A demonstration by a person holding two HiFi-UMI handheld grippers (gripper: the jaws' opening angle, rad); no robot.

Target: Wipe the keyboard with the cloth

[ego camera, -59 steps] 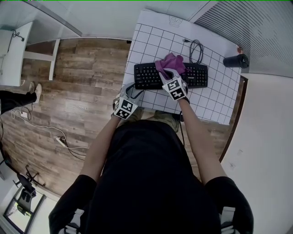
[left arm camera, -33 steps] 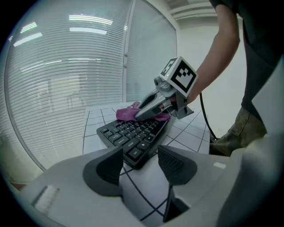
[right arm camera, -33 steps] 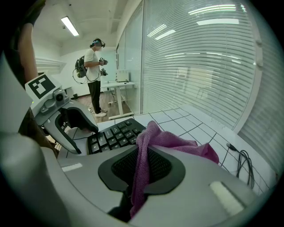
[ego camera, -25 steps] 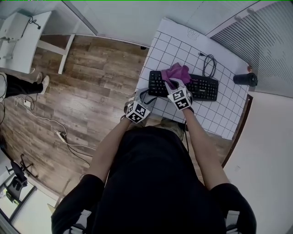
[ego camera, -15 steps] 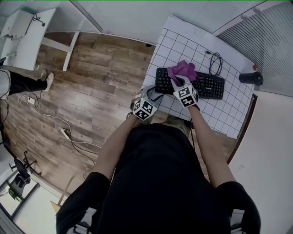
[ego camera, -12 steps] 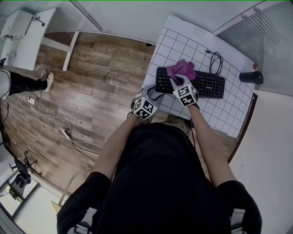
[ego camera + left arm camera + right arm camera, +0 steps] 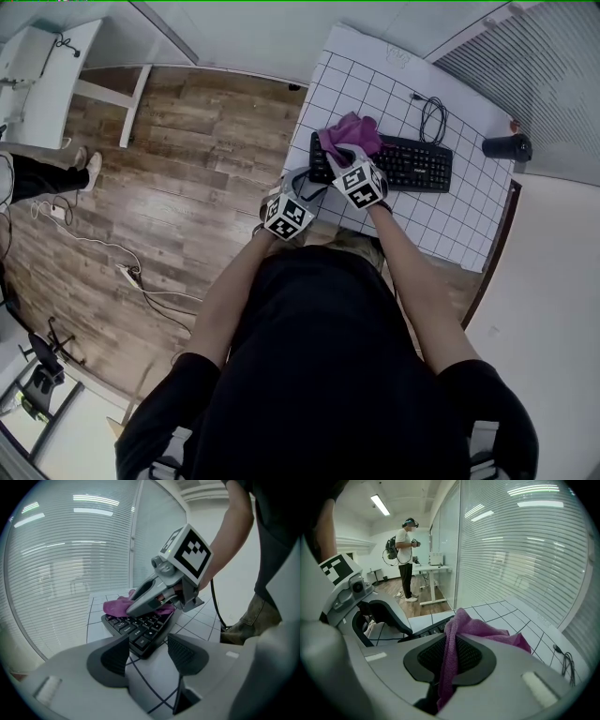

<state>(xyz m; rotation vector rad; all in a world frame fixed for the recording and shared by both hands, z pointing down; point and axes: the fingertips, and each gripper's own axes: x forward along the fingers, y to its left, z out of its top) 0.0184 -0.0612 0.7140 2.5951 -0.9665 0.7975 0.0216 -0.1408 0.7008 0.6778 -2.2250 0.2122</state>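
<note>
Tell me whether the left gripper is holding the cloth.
No, the cloth is pinched in the right gripper; the left gripper has its jaws apart.

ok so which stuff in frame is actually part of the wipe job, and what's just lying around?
In the job:
- purple cloth, clamped in the right tool
- black keyboard under it
- left tool, open, at the keyboard's left end

Lying about:
- coiled cable behind the keyboard
- black cylinder at the right edge of the gridded mat
- white desk off to the left
</note>
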